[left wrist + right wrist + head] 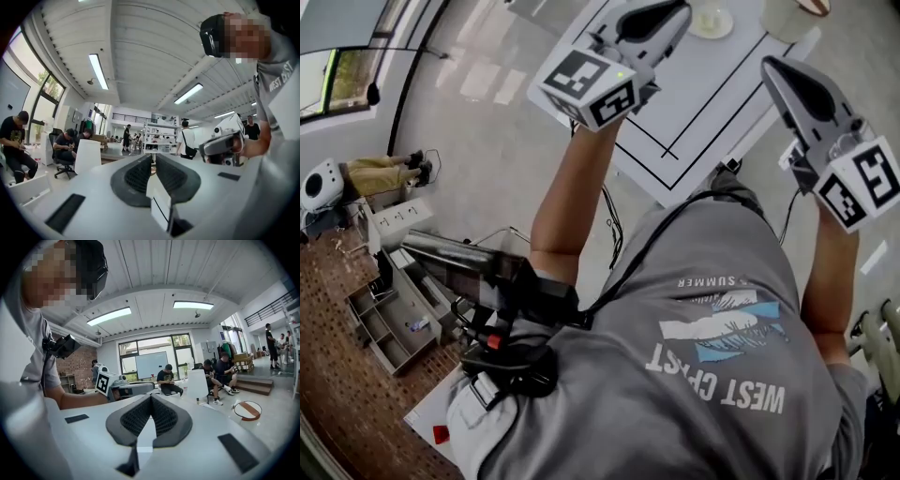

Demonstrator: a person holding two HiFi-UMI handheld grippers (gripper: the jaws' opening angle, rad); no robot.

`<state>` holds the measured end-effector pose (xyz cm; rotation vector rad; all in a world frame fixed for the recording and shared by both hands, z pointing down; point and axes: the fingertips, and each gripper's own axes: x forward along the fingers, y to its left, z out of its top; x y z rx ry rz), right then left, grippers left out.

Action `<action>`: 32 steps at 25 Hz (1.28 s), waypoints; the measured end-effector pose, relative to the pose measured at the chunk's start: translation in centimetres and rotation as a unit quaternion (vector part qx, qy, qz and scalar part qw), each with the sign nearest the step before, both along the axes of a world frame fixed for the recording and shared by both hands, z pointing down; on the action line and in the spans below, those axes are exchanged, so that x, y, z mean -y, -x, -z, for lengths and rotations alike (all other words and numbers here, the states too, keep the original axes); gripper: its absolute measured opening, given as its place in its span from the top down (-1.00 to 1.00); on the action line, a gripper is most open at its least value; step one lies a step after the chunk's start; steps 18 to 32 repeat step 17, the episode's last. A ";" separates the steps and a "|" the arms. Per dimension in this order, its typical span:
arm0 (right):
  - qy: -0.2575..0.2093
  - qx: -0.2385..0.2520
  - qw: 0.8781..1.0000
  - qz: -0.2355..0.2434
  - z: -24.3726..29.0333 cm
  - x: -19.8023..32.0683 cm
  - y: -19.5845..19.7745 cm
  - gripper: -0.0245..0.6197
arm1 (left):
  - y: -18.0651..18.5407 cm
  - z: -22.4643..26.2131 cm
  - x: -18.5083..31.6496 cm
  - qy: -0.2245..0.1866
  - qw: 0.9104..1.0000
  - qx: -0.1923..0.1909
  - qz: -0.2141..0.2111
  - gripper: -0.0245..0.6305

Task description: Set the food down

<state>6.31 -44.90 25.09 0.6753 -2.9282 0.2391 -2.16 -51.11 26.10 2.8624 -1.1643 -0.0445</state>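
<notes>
While empty, left hand-held gripper [673, 13] and right hand-held gripper [772, 71] level, jaws together.

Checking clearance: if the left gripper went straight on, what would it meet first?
Nothing near: ahead of the left gripper the way looks free, with only a white shelf rack far off; depth is unclear.

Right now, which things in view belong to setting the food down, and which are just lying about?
Job: left gripper and right gripper, both shut and empty; white table; plate with something brown on it.
Lying about: power strip and grey trays on the floor.
</notes>
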 end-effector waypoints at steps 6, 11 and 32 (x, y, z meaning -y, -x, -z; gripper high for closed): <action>-0.012 0.018 1.000 -0.002 0.7 -1.7 0.4 0.90 | 4.3 2.5 -4.2 -0.024 0.998 -0.036 0.039 0.81; -0.023 0.021 1.000 0.000 1.8 -3.3 1.3 0.90 | 6.2 3.8 -7.1 -0.039 0.997 -0.048 0.054 0.81; -0.023 0.025 0.999 0.002 2.4 -5.8 2.5 0.90 | 7.4 4.5 -10.3 -0.045 0.996 -0.045 0.055 0.81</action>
